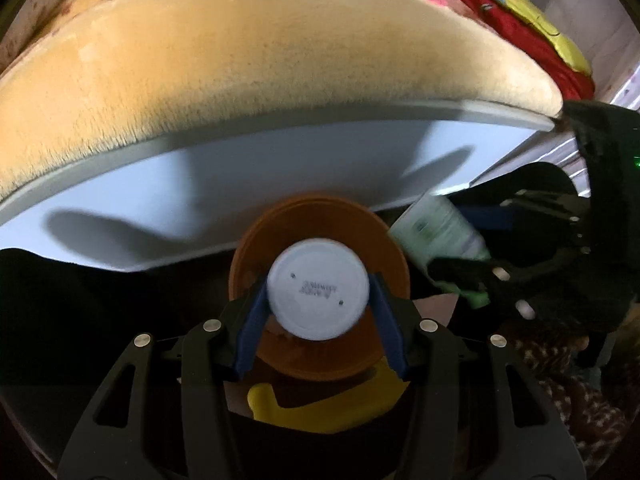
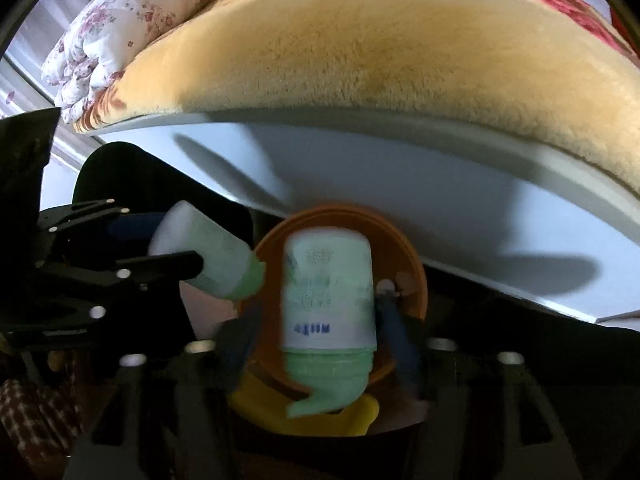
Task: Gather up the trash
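My left gripper [image 1: 318, 298] is shut on a white-bottomed green bottle [image 1: 318, 294], seen end-on in the left wrist view and from the side in the right wrist view [image 2: 208, 254]. My right gripper [image 2: 320, 320] holds a second pale green bottle [image 2: 328, 304] upside down between its blue pads [image 2: 394, 330]; this bottle also shows in the left wrist view [image 1: 440, 232]. Both bottles hang over an orange bin [image 1: 384, 264] [image 2: 404, 248] lined with a black bag. A yellow piece [image 1: 320, 408] lies inside the bin.
A bed with a white frame [image 1: 240, 184] and a yellow plush blanket [image 1: 240, 60] stands right behind the bin. A floral quilt [image 2: 132, 24] and red cloth [image 1: 516, 28] lie on the bed. Brown patterned floor [image 1: 580, 396] lies at the right.
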Demonstrator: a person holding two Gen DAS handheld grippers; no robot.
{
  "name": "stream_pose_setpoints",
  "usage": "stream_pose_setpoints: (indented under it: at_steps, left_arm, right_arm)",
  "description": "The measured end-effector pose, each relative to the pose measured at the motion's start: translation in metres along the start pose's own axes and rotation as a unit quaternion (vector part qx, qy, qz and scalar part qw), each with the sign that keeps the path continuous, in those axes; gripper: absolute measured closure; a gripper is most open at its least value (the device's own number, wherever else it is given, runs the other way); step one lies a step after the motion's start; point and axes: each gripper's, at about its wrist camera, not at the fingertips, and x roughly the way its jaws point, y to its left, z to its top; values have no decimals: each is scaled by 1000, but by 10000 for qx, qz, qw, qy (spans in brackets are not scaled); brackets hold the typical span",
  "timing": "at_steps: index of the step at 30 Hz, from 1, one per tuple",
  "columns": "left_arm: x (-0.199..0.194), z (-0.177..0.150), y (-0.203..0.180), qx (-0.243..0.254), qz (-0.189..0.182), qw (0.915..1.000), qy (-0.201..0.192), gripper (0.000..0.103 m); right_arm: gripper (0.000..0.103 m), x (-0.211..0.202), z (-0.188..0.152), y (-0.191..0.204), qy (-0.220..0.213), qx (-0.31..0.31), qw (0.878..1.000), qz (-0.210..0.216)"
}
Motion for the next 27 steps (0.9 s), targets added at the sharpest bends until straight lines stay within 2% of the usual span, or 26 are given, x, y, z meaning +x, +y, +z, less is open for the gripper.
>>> stream_pose_setpoints:
  at_steps: [2, 7, 11, 14, 17, 19, 23, 27]
  left_arm:
    - [-2, 1, 2, -38, 51, 10000, 1, 52]
    - [-11, 6, 5, -79, 300, 9992, -247, 37]
    - [-29, 17, 9, -158, 395, 9970, -644, 36]
    - [-49, 34, 9, -234, 453, 9933, -1037, 35]
    - [-75, 56, 6, -227, 728, 9844, -1585, 30]
    - [-97, 75, 4, -240, 868, 9756, -2004, 29]
    - [-126, 104, -3, -302, 1068, 9604, -2554, 27]
    - [-141, 126, -3, -412, 1182, 9503, -2851, 26]
  right_arm:
    - [27, -7, 1, -1, -114, -20, 9999, -98]
    - [25, -25, 7, -8, -451, 22, 9984, -352]
    - [24, -45, 14, -12, -859, 77, 9957, -347]
    - [23, -70, 29, -11, -1382, 25, 9894, -447]
    - [21, -99, 46, -10, -2023, -17, 9776, -588]
    - [17, -121, 61, -6, -2461, -30, 9671, -646]
    - [12, -155, 90, 1, -3153, -144, 9460, -744]
    - [8, -168, 108, 6, -3469, -314, 9329, -913]
